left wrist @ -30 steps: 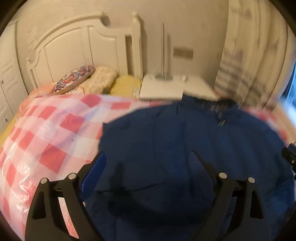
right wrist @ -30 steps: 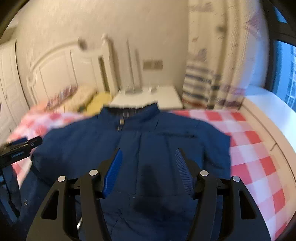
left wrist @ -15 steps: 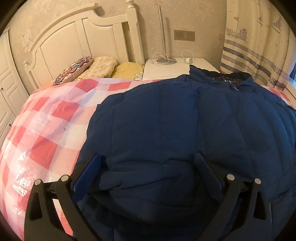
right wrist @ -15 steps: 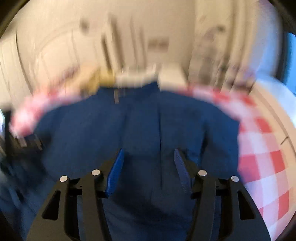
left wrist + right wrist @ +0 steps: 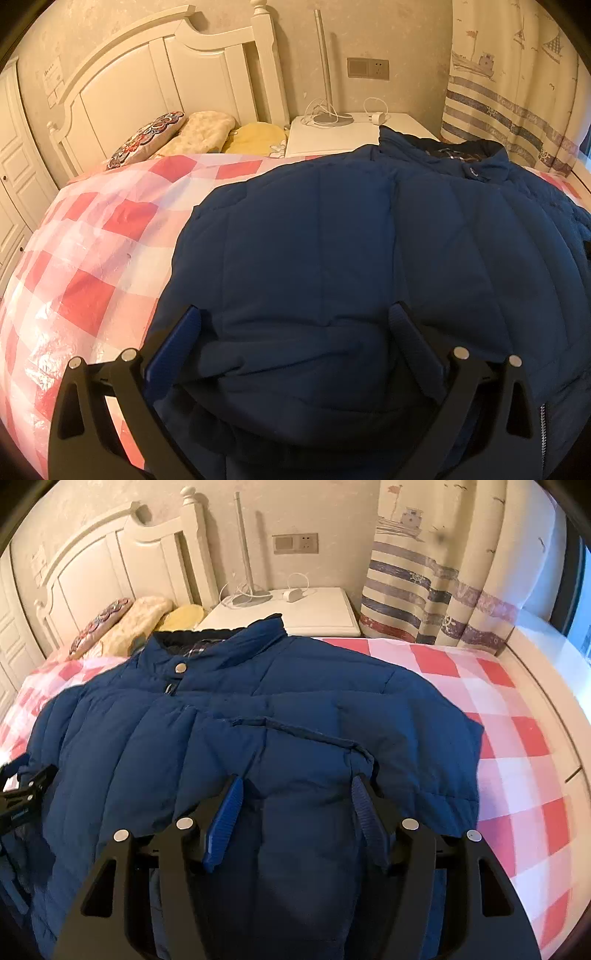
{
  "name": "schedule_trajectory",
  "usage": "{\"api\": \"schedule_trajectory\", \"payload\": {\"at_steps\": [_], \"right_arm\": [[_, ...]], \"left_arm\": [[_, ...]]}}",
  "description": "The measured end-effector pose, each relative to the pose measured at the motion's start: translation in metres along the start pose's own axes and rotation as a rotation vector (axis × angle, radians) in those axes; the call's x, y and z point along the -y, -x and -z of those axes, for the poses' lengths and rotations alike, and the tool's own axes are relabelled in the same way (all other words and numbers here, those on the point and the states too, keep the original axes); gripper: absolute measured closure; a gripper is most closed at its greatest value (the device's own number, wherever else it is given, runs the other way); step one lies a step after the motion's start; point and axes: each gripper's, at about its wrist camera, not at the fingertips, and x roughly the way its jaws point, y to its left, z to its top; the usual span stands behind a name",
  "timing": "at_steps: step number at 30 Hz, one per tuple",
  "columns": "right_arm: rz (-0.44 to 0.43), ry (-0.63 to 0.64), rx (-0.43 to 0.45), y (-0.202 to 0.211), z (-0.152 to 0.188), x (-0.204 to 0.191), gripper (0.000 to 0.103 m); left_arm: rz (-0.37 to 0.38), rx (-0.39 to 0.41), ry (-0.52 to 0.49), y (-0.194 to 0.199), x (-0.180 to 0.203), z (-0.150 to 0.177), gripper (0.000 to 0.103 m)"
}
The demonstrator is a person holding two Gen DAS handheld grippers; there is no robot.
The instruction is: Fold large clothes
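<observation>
The puffy navy quilted jacket (image 5: 236, 738) on the checked bed (image 5: 517, 738) looks soft and bulky; both claws, left claw (image 5: 295, 332) and right claw (image 5: 295, 805), gape released over its hem, the likeliest hold.

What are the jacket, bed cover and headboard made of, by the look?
Jacket: navy quilted puffer, likely matte synthetic shell with padding; stitched puffy panels, metal snap at the collar.
Bed cover: red-and-white check under what looks like clear plastic film; crinkled, glossy glare.
Headboard: probably white-painted wood; moulded panels, turned post.
</observation>
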Motion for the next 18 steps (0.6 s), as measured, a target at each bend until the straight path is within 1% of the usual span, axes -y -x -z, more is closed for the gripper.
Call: {"api": "schedule_trajectory", "payload": {"at_steps": [1,4,6,7,8,10,12,14,16,18], "right_arm": [[0.016,-0.008,0.021,0.012,0.003,-0.001,0.043],[0.009,0.027,0.106,0.050,0.022,-0.013,0.040],[0.039,0.081,0.128,0.069,0.041,-0.027,0.033],[0.037,0.097,0.129,0.074,0.047,-0.031,0.032],[0.032,0.111,0.126,0.076,0.055,-0.035,0.032],[0.014,0.136,0.082,0.072,0.069,-0.042,0.031],[0.031,0.171,0.004,0.054,0.082,-0.046,0.028],[0.042,0.189,-0.031,0.043,0.092,-0.047,0.025],[0.025,0.162,-0.036,0.043,0.092,-0.043,0.024],[0.033,0.138,-0.050,0.049,0.090,-0.043,0.024]], "left_arm": [[0.002,0.000,0.001,0.000,0.000,0.000,0.002],[0.014,0.002,0.011,0.000,-0.001,0.000,0.002],[0.014,0.003,0.012,0.001,-0.001,0.000,0.002],[0.012,0.004,0.010,0.001,-0.001,0.000,0.002],[0.012,0.005,0.011,0.001,-0.001,0.000,0.002],[0.007,0.012,0.016,0.005,-0.002,0.001,0.002],[-0.008,0.018,0.017,0.017,-0.004,0.005,0.002],[0.019,0.043,0.015,0.041,-0.005,0.014,0.002],[0.040,0.069,-0.033,0.068,-0.002,0.029,0.002],[0.038,0.085,-0.078,0.085,0.001,0.042,0.002]]}}
